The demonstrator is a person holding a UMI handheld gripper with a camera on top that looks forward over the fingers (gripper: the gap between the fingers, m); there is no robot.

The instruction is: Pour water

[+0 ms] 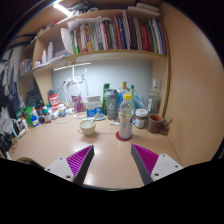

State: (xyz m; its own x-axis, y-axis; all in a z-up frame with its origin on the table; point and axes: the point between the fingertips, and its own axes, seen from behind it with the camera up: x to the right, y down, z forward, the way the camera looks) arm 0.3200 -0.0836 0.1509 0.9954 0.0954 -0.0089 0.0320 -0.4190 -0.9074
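A clear water bottle with a yellow cap (126,114) stands upright on a red coaster on the light wooden desk (108,152), beyond my fingers and a little to the right. A white cup (88,126) sits left of it, also beyond the fingers. My gripper (112,160) hovers over the near part of the desk, open, with only bare desk between the purple pads (80,160).
Bottles and jars (112,100) crowd the back of the desk by the wall. A small can (141,118) and a brown mug (157,124) stand right of the bottle. Clutter (30,115) fills the left side. A bookshelf (110,38) hangs above.
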